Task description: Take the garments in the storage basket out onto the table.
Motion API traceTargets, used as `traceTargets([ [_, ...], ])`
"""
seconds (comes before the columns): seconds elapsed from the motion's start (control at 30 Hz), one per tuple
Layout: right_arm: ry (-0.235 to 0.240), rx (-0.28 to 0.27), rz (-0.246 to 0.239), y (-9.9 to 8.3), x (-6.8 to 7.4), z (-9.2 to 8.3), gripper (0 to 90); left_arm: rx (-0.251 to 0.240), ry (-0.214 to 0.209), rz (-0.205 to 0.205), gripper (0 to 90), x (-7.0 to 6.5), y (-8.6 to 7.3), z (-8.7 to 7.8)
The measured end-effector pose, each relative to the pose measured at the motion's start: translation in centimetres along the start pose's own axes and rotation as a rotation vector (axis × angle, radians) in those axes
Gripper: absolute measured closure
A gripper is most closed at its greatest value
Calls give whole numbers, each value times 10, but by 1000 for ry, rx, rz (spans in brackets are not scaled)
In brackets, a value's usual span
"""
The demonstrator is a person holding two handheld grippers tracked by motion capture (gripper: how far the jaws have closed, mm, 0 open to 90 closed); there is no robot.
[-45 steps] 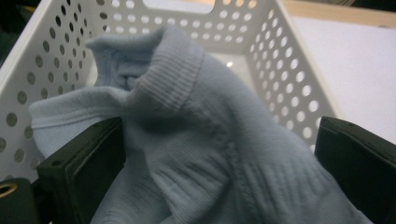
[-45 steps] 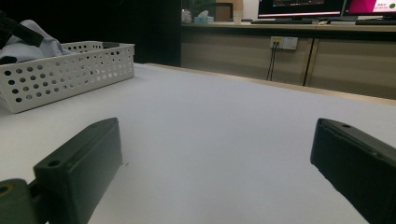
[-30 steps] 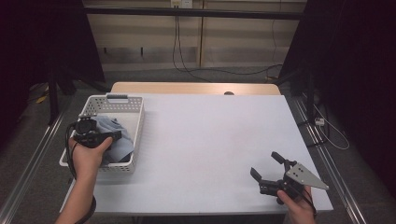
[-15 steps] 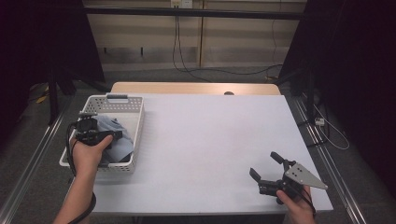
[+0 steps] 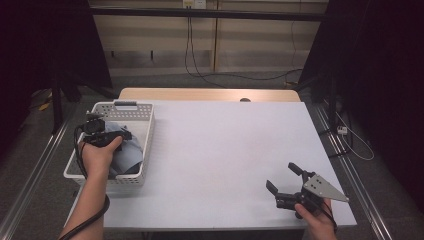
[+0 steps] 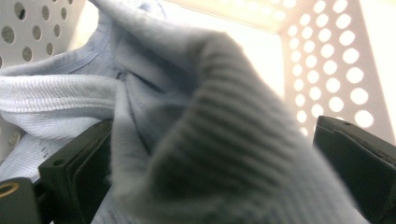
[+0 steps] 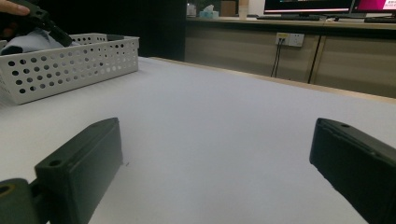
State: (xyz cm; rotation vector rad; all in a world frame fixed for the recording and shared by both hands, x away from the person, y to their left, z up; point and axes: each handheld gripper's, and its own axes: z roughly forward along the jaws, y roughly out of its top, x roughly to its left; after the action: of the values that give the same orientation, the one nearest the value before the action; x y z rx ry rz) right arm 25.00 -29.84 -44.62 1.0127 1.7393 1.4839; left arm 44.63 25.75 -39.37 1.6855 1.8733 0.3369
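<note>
White desk surface [image 5: 225, 155] occupies the middle of a dim room, with wooden cabinets and trailing cables along the far wall. Nearest, at the near right corner of the desk, the right gripper [image 5: 283, 181] is held low over bare surface, its jaws spread wide with nothing between them; the right gripper view confirms only white desk between the two black jaws. It has barely shifted over the last second, so I judge it idle, waiting for its part. Farther off, on the left side of the desk, stands a white perforated basket [image 5: 135, 106] containing a pale blue-grey ribbed garment [image 5: 131, 156]. The left gripper [image 5: 116, 136] is down inside the basket, on the cloth. In the left gripper view its jaws stand well apart with a thick fold of the garment [image 6: 210, 140] bunched between them; the fabric touches the left jaw, while a gap shows at the right jaw, so no clamp is made yet. Compared with a second ago, the left hand [image 5: 97, 155] has moved slightly nearer within the basket and settled deeper into the cloth. Assessment: the grasp is being set up; closing on the fold comes next, and lifting the garment out of the basket remains undone.
</note>
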Motion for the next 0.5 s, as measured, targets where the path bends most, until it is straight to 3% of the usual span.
traceTargets([
  [0.1,-2,-1,-1,0,0,0,20,9,21,16,33,-2,0,6],
  [0.33,1,2,-5,0,0,0,20,21,43,-7,44,-2,-4,20],
  [0.5,1,1,-6,0,0,0,21,44,62,20,100,-2,-9,30],
])
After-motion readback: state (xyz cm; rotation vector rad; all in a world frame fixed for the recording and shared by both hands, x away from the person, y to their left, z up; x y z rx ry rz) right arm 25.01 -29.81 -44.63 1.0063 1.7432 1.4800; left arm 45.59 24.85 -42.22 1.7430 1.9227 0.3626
